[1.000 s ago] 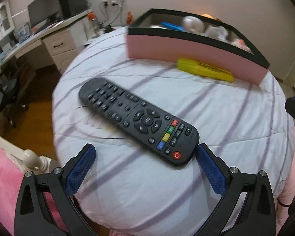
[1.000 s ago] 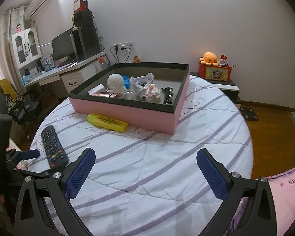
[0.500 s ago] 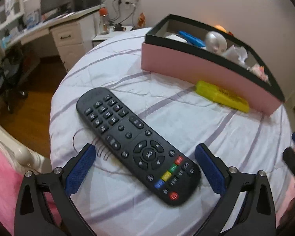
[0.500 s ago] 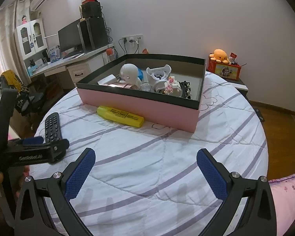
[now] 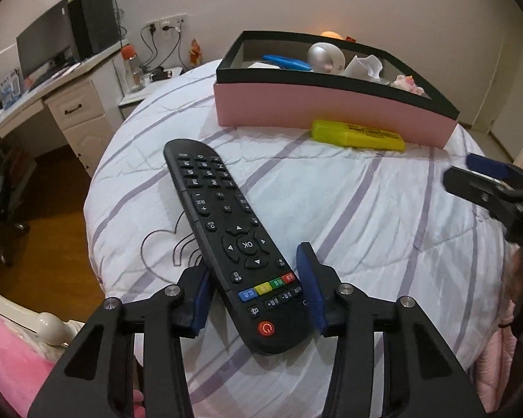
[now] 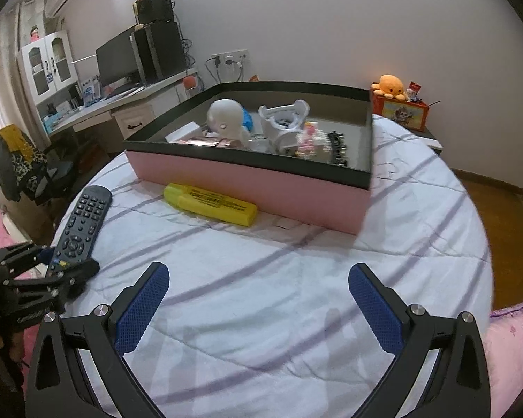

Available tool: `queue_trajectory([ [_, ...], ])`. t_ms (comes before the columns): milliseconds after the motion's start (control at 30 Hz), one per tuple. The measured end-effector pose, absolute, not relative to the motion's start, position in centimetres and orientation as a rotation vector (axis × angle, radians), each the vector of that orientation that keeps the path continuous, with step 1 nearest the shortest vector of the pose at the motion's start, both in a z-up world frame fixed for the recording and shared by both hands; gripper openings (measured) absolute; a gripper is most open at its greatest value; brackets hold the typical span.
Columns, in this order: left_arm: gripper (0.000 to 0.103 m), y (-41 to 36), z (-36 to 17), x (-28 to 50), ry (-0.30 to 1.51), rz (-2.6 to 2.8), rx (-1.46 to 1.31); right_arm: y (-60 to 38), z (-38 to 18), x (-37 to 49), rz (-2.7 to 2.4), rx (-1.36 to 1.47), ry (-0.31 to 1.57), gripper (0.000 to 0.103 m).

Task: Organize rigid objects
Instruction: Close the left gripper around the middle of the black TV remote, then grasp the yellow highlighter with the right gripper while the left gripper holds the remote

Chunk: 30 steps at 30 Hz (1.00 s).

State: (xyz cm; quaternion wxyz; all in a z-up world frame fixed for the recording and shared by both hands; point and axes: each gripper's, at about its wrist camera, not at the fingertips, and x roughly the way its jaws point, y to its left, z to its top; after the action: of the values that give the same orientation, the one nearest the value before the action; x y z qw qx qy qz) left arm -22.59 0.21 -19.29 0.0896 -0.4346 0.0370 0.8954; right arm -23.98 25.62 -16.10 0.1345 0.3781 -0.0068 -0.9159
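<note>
Closing on the black remote control, the left tool has just been drawing its jaws in, and its blue pads now stand at either flank of the remote's near end, by the row of coloured keys. The left pad looks to touch the casing; whether the right one presses yet cannot be told for sure. The remote lies near the left edge of the round bed, its far end angled toward the pink box, which sits at the bed's far edge.

A sound grip here would, by this reading, mean squeezing square across the narrow width, then lifting level — held so near one end, the long body may droop or swivel between the pads. Its smooth plastic sides offer little bite, so a firm, even pinch seems wise before any lift toward the box.

The remote is slim and rigid, rounded at both ends, with a number pad at the far end, a ring of arrow keys around an OK button at mid-length and a red power key nearest the tool. Further right, a yellow case lies against the box's pink front wall — outside it. The box, black-rimmed, holds several toys. At the right, the right tool hovers spread wide over bare quilt, gripping nothing.
</note>
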Motion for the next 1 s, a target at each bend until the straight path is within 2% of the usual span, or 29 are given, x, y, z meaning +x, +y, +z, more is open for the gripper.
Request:
queue_trajectory([
  [133,0.049,-0.4,-19.4,-22.2,0.104,2.648,-1.278,24.0,-16.5,-25.8,-2.571,1.119,-0.017,0.103],
  [200,0.052,-0.6,-19.4,-22.1,0.111,2.642,-1.27,23.4,-16.9,-26.7,-2.548,1.14,-0.004,0.096],
  [333,0.056,-1.1,-19.5,-21.9,0.081,2.645,-1.261,22.1,-17.9,-28.5,-2.504,1.19,0.047,0.09],
  [467,0.069,-0.6,-19.6,-21.7,0.102,2.65,-1.252,21.3,-18.3,-29.5,-2.486,1.205,0.071,0.089],
  [533,0.073,-0.5,-19.7,-21.8,0.102,2.644,-1.248,21.0,-18.4,-30.0,-2.482,1.209,0.087,0.083],
  [633,0.075,-0.8,-19.7,-21.7,0.075,2.65,-1.247,20.5,-18.4,-30.1,-2.481,1.215,0.131,0.061],
  [700,0.076,-0.8,-19.7,-21.7,0.074,2.653,-1.246,20.1,-18.3,-29.8,-2.444,1.217,0.14,0.043],
  [767,0.077,-0.9,-19.7,-21.7,0.061,2.659,-1.244,19.3,-17.9,-28.8,-2.386,1.219,0.18,0.036],
  [1000,0.082,-0.8,-19.7,-21.9,0.031,2.679,-1.257,18.0,-17.3,-29.4,-2.421,1.153,0.297,0.035],
])
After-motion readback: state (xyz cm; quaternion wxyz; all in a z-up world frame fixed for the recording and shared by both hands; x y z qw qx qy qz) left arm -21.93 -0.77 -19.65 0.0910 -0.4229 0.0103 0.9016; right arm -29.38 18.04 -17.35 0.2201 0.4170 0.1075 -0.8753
